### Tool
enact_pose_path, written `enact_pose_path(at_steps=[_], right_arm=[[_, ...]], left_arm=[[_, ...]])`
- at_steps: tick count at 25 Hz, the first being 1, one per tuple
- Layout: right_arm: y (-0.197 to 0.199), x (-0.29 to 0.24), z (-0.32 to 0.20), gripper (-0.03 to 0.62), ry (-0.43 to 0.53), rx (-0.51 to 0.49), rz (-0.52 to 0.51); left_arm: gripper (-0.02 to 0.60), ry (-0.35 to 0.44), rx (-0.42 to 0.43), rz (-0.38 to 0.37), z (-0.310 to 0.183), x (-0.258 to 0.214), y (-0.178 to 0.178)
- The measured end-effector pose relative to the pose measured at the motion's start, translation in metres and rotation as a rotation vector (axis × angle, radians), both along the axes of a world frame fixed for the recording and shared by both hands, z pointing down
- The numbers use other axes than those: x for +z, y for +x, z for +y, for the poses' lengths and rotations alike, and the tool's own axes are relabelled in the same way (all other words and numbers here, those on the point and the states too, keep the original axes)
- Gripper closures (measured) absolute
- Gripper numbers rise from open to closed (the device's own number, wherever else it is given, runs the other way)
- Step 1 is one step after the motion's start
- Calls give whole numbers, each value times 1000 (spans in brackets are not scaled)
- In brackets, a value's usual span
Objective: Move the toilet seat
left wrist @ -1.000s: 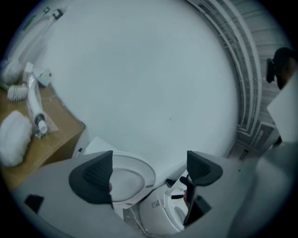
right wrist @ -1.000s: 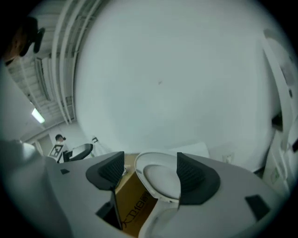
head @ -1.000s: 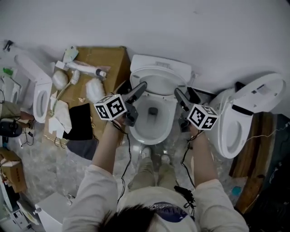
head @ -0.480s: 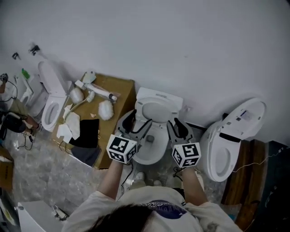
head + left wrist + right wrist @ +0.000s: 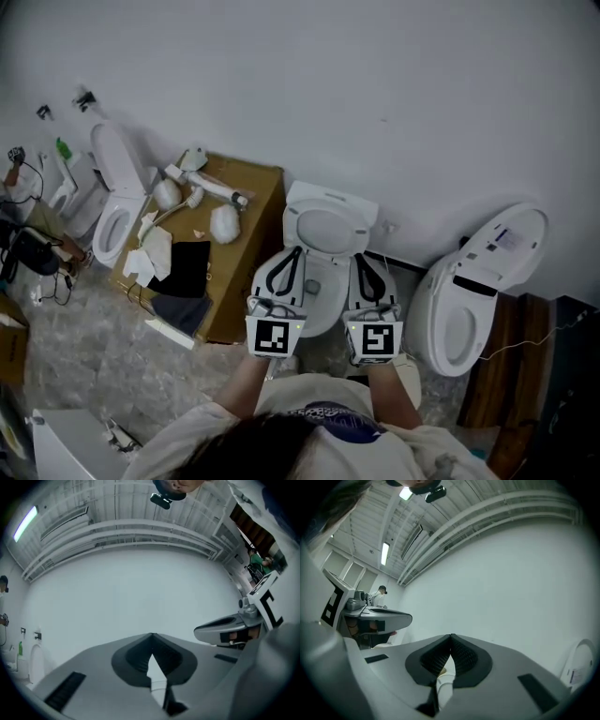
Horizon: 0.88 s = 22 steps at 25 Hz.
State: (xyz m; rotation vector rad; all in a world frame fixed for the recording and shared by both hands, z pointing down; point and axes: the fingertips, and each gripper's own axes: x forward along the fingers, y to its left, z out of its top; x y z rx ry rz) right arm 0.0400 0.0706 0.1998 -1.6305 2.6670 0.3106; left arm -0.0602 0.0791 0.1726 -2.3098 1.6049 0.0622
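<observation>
White oval toilet seat (image 5: 323, 230) sits at frame centre, just above both grippers. Jaws of the grey left gripper (image 5: 297, 250) and right gripper (image 5: 357, 257) have just been closing and meet on nothing. If the seat is only propped, it may drop unchecked. Whether it stands raised or flat is unreadable, and both gripper views miss it.

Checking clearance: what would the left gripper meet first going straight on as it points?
The left gripper would likely meet the bare white wall first; nothing else shows ahead.
</observation>
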Motion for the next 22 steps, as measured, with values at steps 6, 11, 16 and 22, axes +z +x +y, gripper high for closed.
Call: enact_pose_path(at_steps=[6,11,16,22], right_arm=[[-4,-21,16,585,118,5,-23],[-4,-23,14,585,104,10,-61],[-5,-19,11,585,85,14,-67],[-7,-16,6,586,82,17,-60]], left_arm=[[584,20,-1,37,9,-7,2],[584,15,0,46,7,-10,-1],[584,7,-3,37,5,-7,-3],[584,-6,-18,36,0,-4,-9]])
